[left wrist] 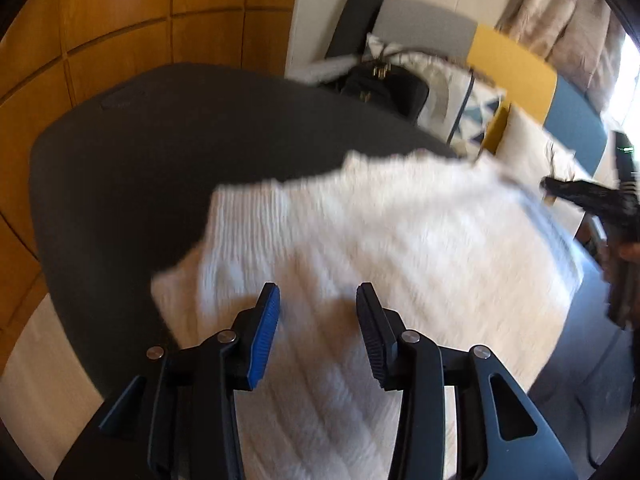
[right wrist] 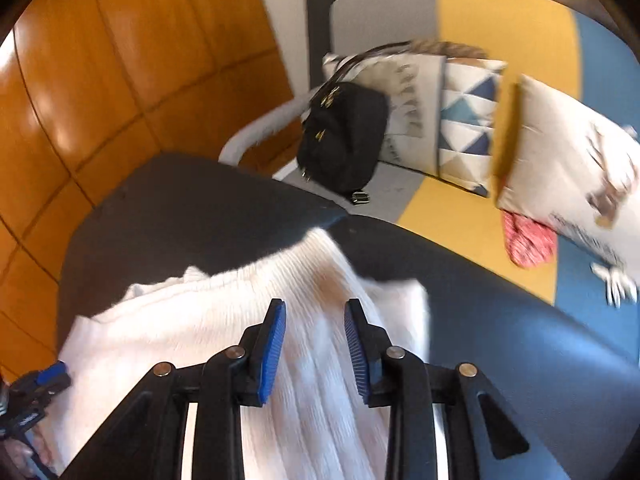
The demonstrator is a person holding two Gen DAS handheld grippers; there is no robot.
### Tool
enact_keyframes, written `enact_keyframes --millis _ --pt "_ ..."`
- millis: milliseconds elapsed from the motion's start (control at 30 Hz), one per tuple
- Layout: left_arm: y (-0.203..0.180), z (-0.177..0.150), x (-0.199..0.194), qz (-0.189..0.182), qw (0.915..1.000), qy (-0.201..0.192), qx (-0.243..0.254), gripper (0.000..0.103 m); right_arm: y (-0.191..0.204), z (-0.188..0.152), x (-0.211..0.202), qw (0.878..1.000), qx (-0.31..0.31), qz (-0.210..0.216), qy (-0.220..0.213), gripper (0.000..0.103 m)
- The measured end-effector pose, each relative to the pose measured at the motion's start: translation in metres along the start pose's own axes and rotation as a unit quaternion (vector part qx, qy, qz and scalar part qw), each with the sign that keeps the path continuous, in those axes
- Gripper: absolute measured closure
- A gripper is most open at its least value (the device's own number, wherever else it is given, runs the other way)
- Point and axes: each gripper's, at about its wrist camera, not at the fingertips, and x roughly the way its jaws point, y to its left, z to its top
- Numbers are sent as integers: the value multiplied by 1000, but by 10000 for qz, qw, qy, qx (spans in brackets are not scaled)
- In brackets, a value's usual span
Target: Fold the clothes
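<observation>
- the dark tabletop (left wrist: 132, 168) took up most of both views; wood panelling behind it, colourful sofa (right wrist: 500, 40) with cushions past the far edge
- white ribbed knit sweater (left wrist: 380, 240) lay spread on the tabletop, pretty blurry; one part ran right up under both tools
- black bag (right wrist: 344, 136) sat on the sofa, just beyond the tabletop
- left tool (left wrist: 318, 300) hovered over the sweater's near part; jaws apart, gripping nothing
- right tool (right wrist: 316, 316) pointed down over the knit too; jaws parted, nothing visibly pinched
</observation>
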Motion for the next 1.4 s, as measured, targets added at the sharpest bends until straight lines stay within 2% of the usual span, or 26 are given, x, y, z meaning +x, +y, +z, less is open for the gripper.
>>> enact_keyframes --millis 67,167,200,333,400,467,500,567,633,733,900,1033,1267,1400 --pt "-4 -4 -1 140 9998 -81 80 59 -5 -22 -14 9997 12 -247 -11 73" --pt "-10 -3 -9 304 9995 -106 52 59 -8 -44 1 9974 90 -444 554 73" --pt "-14 -3 -16 315 9994 -137 49 59 -6 -50 1 9970 84 -534 556 73" --pt "-35 -3 -41 564 9978 -308 168 38 17 -53 -36 9987 156 -478 -62 73" --pt "-49 -3 -51 560 9974 -400 220 34 32 -56 -58 9979 250 -348 -481 72" --pt "-62 -2 -59 567 9968 -488 272 31 48 -59 -73 9965 286 -225 -749 65" --pt "-66 -3 -64 553 9967 -549 235 30 54 -60 -74 9963 271 -130 -801 64" --pt "-75 -3 -73 484 9968 -611 172 22 72 -64 -76 9966 108 -8 -823 62" --pt "-81 -1 -78 310 9976 -604 124 21 90 -72 -73 9972 -151 -107 -728 61" --pt "-81 -1 -84 349 9971 -672 -91 21 108 -84 -72 9974 -440 -98 -570 61" --pt "-87 6 -86 969 9919 -780 -271 21 119 -101 -74 9968 -620 23 -502 61" --pt "-79 9 -90 774 9921 -830 -529 21 118 -103 -75 9961 -695 42 -546 61" --pt "-72 11 -84 712 9931 -625 -687 22 124 -101 -80 9947 -853 -4 -569 60" --pt "-70 11 -84 708 9931 -637 -679 21 128 -102 -79 9937 -985 -44 -533 60"
